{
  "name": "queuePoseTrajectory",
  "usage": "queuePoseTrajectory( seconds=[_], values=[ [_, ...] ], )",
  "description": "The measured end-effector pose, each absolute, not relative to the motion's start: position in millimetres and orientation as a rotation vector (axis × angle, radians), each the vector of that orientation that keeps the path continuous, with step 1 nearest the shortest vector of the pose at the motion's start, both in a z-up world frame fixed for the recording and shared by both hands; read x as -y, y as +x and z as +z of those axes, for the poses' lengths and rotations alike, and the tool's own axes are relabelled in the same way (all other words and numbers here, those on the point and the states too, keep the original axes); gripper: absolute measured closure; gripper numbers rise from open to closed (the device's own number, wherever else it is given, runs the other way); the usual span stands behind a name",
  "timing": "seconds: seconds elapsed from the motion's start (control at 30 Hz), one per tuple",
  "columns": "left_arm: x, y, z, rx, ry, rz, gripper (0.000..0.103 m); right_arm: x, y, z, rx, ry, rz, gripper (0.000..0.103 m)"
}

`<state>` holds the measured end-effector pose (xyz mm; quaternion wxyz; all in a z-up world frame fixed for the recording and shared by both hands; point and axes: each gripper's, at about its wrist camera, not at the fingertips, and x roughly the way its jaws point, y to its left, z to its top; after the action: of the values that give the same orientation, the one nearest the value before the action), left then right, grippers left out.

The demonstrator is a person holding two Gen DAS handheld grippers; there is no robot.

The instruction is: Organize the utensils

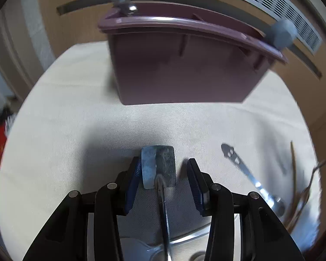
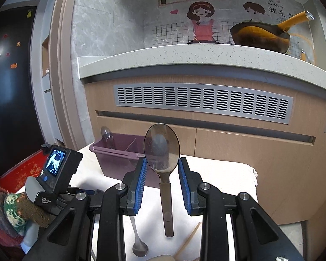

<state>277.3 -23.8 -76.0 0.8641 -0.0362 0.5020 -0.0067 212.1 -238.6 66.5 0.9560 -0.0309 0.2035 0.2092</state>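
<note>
A purple divided bin [image 1: 184, 65] stands on the white cloth; it also shows in the right wrist view [image 2: 117, 154] with a spoon bowl [image 2: 106, 133] sticking up at its left end. My left gripper [image 1: 163, 174] is open low over the cloth, with a flat metal spatula blade [image 1: 158, 166] between its fingers, touching the left pad [image 1: 135, 174]. My right gripper [image 2: 162, 171] is open in the air in front of the bin. A brown translucent spoon [image 2: 163, 152] stands upright between its fingers, apart from both pads.
A slotted metal utensil [image 1: 245, 169], a wooden stick [image 1: 293, 165] and a fork [image 1: 315, 174] lie on the cloth at the right. A metal spoon [image 2: 138, 241] and chopstick [image 2: 189, 241] lie below the right gripper. Kitchen cabinet [image 2: 206, 130] stands behind.
</note>
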Motion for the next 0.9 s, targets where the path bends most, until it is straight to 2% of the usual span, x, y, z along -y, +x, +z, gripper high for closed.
queuePoseTrajectory(
  seconds=[0.1, 0.13, 0.23, 0.5, 0.57, 0.73, 0.83, 0.9],
  values=[
    [30, 277, -76, -1.033, -0.007, -0.036, 0.059, 238, 211, 64, -0.415, -0.056, 0.426, 0.075],
    [28, 277, -76, -1.034, -0.021, -0.035, 0.069, 238, 211, 64, -0.417, -0.054, 0.425, 0.075],
    [17, 267, -65, -0.991, -0.079, -0.037, 0.07, 236, 208, 66, -0.415, -0.054, 0.429, 0.075],
    [-1, 211, 26, -0.616, -0.141, -0.123, 0.07, 231, 212, 68, -0.432, -0.018, 0.465, 0.075],
    [-8, 205, 66, -0.506, -0.167, -0.164, 0.07, 231, 214, 81, -0.397, 0.016, 0.471, 0.075],
    [-31, 226, 167, -0.229, -0.202, -0.222, 0.07, 218, 234, 161, -0.202, 0.025, 0.477, 0.075],
    [-41, 251, 190, -0.103, -0.207, -0.195, 0.07, 202, 266, 195, -0.138, 0.056, 0.494, 0.075],
    [-50, 272, 185, -0.046, -0.223, -0.167, 0.07, 192, 287, 198, -0.146, 0.067, 0.502, 0.075]
  ],
)
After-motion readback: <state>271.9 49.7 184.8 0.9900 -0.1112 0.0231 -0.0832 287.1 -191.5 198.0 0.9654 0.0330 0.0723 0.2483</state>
